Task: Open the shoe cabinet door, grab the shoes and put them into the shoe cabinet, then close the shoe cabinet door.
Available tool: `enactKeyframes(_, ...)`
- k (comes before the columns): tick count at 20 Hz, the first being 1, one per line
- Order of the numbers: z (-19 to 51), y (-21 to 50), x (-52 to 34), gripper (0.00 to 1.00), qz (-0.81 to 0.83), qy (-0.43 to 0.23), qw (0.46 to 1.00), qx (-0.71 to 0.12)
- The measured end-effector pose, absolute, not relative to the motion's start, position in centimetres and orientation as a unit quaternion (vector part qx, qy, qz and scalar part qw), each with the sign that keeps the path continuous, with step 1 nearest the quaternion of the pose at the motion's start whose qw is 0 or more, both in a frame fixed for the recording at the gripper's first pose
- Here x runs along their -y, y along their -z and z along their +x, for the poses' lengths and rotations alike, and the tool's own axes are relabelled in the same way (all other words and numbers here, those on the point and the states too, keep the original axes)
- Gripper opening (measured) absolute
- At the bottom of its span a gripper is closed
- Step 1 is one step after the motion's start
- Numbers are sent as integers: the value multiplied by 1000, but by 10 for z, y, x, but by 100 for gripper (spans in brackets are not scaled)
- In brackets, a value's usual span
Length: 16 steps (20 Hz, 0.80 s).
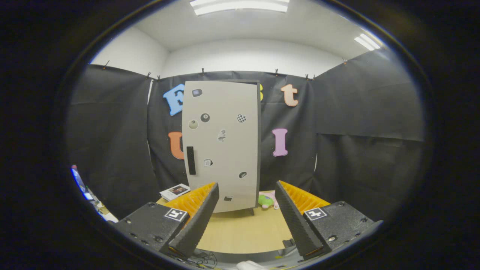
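I see the gripper spread wide, holding nothing, with the shoe cabinet standing beyond its fingers, door shut and handle facing me. No shoes visible; closed door fits either end of the job.

A staged recording booth is being shown: black cloth walls are being held by clips beneath white fluorescent ceiling lights.

The gripper's camera looks forward along its parted fingers, low over the desk, facing the shoe cabinet beyond them.
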<state>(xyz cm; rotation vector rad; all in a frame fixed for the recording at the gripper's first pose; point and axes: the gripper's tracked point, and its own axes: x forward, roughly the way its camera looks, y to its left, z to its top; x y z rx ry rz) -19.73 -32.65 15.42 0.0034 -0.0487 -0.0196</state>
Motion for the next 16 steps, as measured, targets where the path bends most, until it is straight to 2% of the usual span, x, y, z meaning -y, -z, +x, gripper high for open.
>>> enactKeyframes(16, -218, -149, 341, 98, 15, 18, 999, 22)
